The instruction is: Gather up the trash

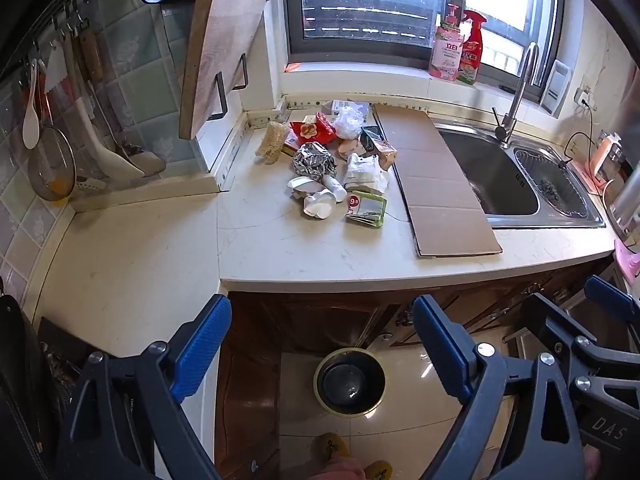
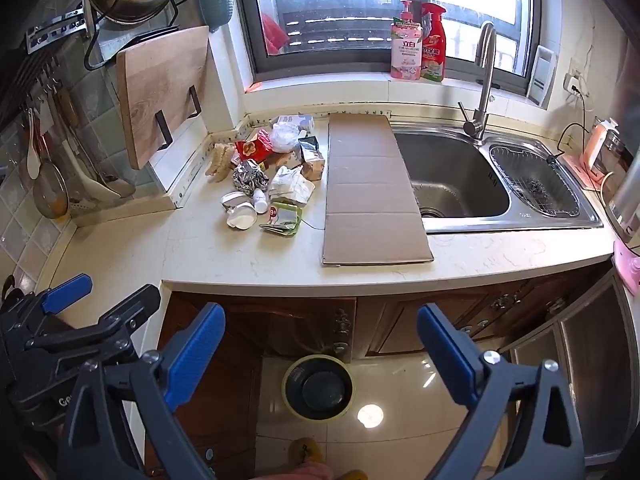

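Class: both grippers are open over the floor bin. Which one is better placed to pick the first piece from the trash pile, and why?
Probably left gripper: the trash pile sits ahead of it, nearer the left counter; from the right gripper it lies off leftward, cardboard straight ahead.

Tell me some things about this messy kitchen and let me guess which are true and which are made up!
1. Both sets of jaws are wide open and empty. True: left gripper, right gripper.
2. The trash bin stands on the counter. False: it stands on the floor, below the counter.
3. A flat cardboard sheet lies between the trash pile and the sink. True.
4. The crumpled foil ball is inside the sink. False: it lies in the trash pile on the counter.
5. Two bottles stand on the windowsill. True.
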Action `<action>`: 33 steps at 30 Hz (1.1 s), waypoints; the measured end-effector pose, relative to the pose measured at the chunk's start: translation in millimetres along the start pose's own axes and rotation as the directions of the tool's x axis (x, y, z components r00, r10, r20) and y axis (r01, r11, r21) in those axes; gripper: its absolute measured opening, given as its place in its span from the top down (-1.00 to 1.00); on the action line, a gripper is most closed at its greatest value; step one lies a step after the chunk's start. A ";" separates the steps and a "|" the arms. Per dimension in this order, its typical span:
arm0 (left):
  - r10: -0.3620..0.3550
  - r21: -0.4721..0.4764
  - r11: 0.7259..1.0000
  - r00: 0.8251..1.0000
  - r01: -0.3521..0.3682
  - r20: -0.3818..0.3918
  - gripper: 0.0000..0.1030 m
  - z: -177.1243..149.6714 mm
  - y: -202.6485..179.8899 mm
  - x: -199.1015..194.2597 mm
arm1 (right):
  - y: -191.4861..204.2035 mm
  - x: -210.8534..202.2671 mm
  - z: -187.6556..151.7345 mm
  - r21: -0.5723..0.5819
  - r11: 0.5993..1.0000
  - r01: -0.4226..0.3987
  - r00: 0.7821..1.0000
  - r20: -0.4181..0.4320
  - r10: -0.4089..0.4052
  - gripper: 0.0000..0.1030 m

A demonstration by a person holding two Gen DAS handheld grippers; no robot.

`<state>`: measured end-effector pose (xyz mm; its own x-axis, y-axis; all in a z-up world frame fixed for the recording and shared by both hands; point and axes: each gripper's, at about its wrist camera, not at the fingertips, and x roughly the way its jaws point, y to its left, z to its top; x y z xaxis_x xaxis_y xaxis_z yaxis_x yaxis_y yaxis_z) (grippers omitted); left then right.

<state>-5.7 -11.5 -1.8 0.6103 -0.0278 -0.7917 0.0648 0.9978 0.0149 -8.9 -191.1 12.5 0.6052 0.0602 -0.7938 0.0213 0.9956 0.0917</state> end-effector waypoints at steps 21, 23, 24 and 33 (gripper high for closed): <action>0.002 0.003 1.000 1.000 -0.002 0.002 -0.74 1.5 -1.3 -2.6 | -2.4 -4.2 -7.5 0.007 1.000 -0.004 1.000 -0.002 0.004 -0.83; 0.002 0.003 1.000 1.000 -0.002 0.002 -0.73 1.3 -2.3 -3.0 | -0.9 -5.4 -8.8 0.005 1.000 -0.004 1.000 -0.002 0.004 -0.82; 0.003 0.003 1.000 1.000 -0.003 0.002 -0.73 1.3 -1.7 -2.6 | -0.4 -5.8 -8.8 0.004 1.000 -0.005 1.000 -0.002 0.005 -0.80; 0.002 0.001 1.000 1.000 -0.002 0.004 -0.73 -0.1 -6.3 -4.9 | 8.1 -9.8 -11.7 -0.013 1.000 -0.016 1.000 -0.001 0.016 -0.74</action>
<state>-9.1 -17.6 1.9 0.6138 -0.0257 -0.7891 0.0643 0.9978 0.0175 -23.9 -182.8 13.9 0.6049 0.0761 -0.7926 0.0015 0.9953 0.0967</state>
